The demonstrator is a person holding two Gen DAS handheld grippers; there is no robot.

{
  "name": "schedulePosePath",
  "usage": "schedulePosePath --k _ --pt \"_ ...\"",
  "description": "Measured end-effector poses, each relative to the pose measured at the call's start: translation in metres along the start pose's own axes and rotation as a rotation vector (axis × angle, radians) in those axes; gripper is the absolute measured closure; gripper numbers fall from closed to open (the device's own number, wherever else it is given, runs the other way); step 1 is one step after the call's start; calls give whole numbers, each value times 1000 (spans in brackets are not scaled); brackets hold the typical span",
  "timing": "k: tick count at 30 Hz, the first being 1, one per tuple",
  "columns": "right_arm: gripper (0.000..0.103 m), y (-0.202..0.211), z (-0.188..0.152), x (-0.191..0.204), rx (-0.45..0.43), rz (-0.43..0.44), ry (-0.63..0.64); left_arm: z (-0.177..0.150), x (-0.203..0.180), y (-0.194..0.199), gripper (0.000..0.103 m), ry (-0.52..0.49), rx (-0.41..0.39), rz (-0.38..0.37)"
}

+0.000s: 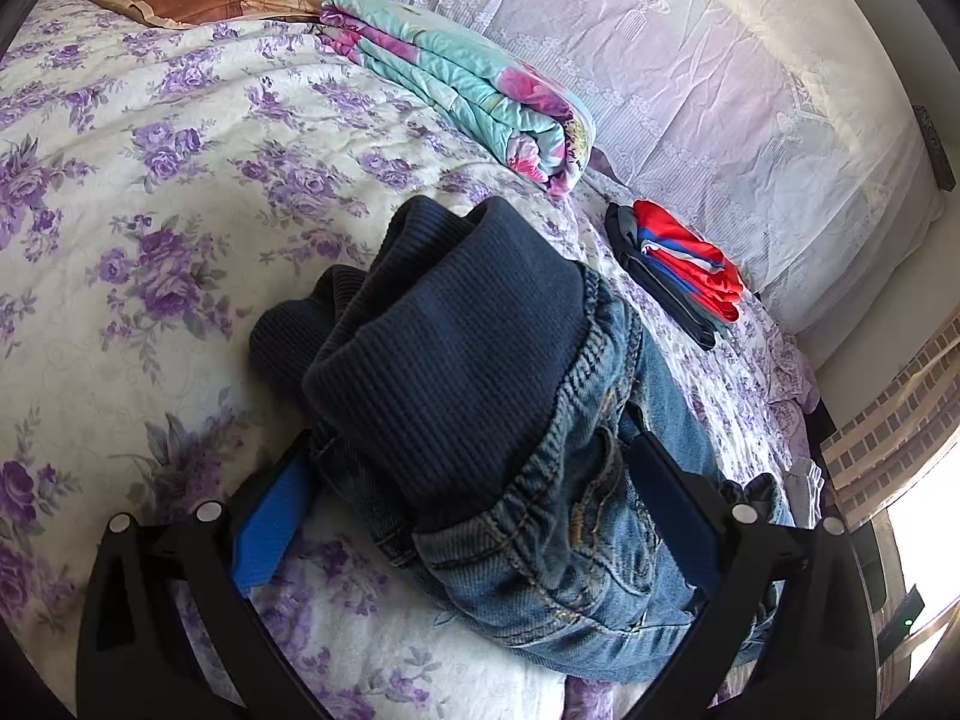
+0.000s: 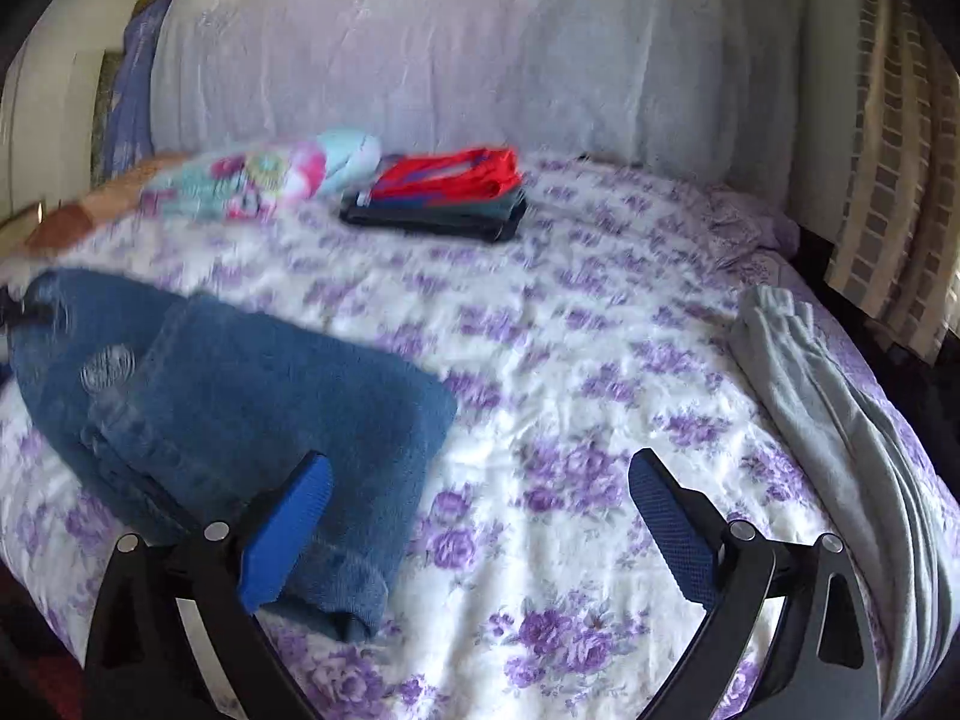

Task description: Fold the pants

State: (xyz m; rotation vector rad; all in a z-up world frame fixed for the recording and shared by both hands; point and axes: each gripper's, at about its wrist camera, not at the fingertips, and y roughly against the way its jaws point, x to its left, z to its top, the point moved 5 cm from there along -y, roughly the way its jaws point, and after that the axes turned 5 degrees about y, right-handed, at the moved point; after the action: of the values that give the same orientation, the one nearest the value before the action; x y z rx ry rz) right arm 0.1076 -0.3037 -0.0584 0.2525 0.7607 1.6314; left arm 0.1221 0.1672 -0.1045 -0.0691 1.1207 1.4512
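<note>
So your jeans (image 1: pixel 540 480) lie bunched on the bed (image 1: pixel 150 180), navy waistband rumpled, legs only loosely doubled; squaring remains. Your left hand-held gripper (image 1: pixel 474 516) straddles the waist, jaws apart; your right hand-held gripper (image 2: pixel 480 516) hovers apart, empty. Folded clothes (image 2: pixel 444 198) sit far; no containers.
</note>
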Motion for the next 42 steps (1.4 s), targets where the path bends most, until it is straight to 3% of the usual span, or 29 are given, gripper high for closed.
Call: schedulePosePath --k 2,5,7,12,15,17,24,28,30,35,39,42 --pt "3 -21 -13 12 77 9 70 0 0 0 5 1 -1 -2" --pt "4 -13 2 8 34 10 31 0 0 0 5 1 -1 -1" --pt "3 0 20 8 -43 -18 16 0 1 0 5 -3 0 4" --pt "3 -15 59 51 -73 66 93 1 0 0 5 -3 -1 1" --pt "3 -36 65 83 -37 93 140 1 0 1 5 -4 -1 1" --pt "3 -67 56 103 70 94 195 0 0 1 5 -3 -2 0" --pt "3 -44 83 113 -6 125 155 0 0 1 5 -5 -2 -3" --pt "3 -67 71 144 56 150 250 -1 -2 -1 5 -13 9 12" --pt "3 -60 73 136 38 175 208 -1 -3 -2 5 -20 21 28" --pt "3 -17 69 92 -86 140 157 4 -4 -2 5 18 55 41" --pt "3 -20 51 43 -90 92 58 7 -3 0 5 63 68 28" --pt "3 -40 34 25 -31 104 -6 6 -5 -1 5 63 79 47"
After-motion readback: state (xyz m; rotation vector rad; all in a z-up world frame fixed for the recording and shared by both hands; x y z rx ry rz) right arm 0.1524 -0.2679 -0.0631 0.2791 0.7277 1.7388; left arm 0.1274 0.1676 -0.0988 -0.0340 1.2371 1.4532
